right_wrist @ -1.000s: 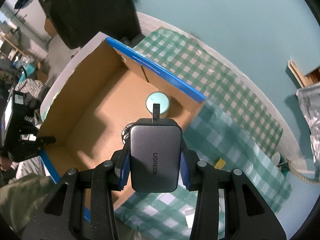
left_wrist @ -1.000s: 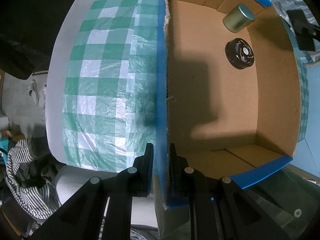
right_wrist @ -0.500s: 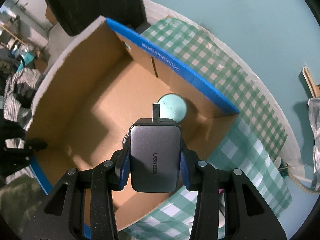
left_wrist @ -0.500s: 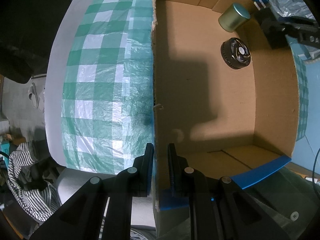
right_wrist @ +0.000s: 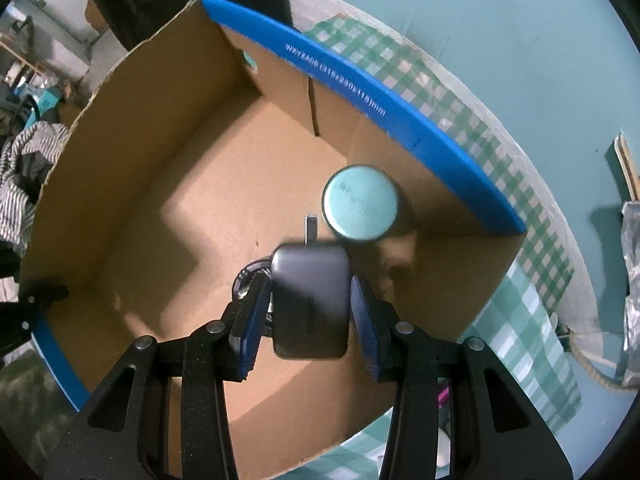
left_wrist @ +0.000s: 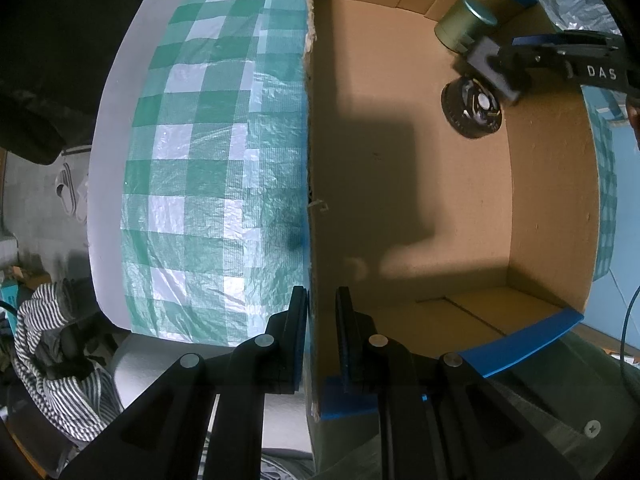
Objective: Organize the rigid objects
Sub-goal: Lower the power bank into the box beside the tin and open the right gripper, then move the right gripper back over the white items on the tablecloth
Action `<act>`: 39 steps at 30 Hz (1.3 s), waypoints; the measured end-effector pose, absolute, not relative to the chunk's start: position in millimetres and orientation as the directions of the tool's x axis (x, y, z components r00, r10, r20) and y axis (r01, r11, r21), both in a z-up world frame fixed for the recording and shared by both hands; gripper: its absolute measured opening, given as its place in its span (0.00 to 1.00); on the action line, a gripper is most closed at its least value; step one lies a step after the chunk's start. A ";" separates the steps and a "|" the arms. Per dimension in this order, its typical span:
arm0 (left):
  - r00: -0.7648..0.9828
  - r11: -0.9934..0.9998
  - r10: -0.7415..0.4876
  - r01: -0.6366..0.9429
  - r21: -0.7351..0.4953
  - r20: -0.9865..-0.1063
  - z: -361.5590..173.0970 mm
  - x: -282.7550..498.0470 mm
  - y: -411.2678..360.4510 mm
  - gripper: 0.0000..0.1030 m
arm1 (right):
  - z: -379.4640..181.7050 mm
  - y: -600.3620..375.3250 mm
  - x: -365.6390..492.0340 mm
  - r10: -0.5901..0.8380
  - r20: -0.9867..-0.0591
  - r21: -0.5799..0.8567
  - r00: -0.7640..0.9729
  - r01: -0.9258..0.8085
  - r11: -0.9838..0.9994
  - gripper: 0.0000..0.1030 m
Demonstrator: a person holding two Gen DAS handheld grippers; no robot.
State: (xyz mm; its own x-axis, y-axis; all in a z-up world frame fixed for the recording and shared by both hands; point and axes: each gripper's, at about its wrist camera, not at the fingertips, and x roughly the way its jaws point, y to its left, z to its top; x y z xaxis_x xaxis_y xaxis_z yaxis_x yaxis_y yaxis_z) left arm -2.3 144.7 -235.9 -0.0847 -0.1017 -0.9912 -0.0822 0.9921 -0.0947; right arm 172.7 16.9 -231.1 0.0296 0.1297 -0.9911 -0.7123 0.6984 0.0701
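Observation:
An open cardboard box (left_wrist: 552, 184) with blue-taped rims stands on a green checked cloth. Inside lie a black round part (left_wrist: 472, 108) and an upright metal can (left_wrist: 464, 24). My left gripper (left_wrist: 322, 320) is shut on the box's left wall (left_wrist: 312, 216). My right gripper (right_wrist: 308, 308) is over the box, its jaws spread apart; a grey UGREEN adapter (right_wrist: 310, 300) sits blurred between them, clear of both pads. The adapter also shows in the left wrist view (left_wrist: 492, 66), above the black part. The can (right_wrist: 360, 202) stands just beyond it.
The green checked cloth (left_wrist: 208, 160) covers the table left of the box. Striped fabric (left_wrist: 44, 332) lies beyond the table's near-left edge. A silvery bag (right_wrist: 632, 272) and a rope (right_wrist: 596, 368) lie at the right.
My right gripper moved down over the box and its jaws opened, letting go of the adapter, which now looks blurred. The left gripper kept its hold on the wall.

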 end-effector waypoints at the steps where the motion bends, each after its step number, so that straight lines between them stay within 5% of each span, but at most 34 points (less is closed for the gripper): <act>1: -0.084 0.991 -0.109 -0.085 -0.102 -0.990 -236.1 -2.2 144.9 0.13 | -230.0 16.9 173.9 0.132 -0.991 0.076 0.025 -0.709 0.701 0.40; 7: -0.083 0.991 -0.108 -0.083 -0.101 -0.991 -236.7 -1.8 147.5 0.13 | -218.0 20.3 176.4 0.124 -0.991 0.054 0.047 -0.709 0.703 0.42; 11: -0.082 0.990 -0.115 -0.087 -0.108 -0.990 -236.2 -2.2 149.3 0.13 | -207.5 20.7 174.0 0.129 -0.990 0.046 0.061 -0.718 0.695 0.58; 39: -0.098 0.993 -0.104 -0.072 -0.097 -0.990 -234.6 1.9 143.2 0.13 | -142.7 -50.5 154.0 0.160 -0.975 0.031 0.152 -0.621 0.783 0.69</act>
State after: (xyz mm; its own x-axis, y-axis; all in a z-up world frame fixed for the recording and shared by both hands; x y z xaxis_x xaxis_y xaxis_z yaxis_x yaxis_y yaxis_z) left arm 1.9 143.2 -234.6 -0.0978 -0.1038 -0.9898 -0.0725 0.9926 -0.0970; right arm 154.0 -50.5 -142.7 0.1523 0.1595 -0.9754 -0.6206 0.7835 0.0312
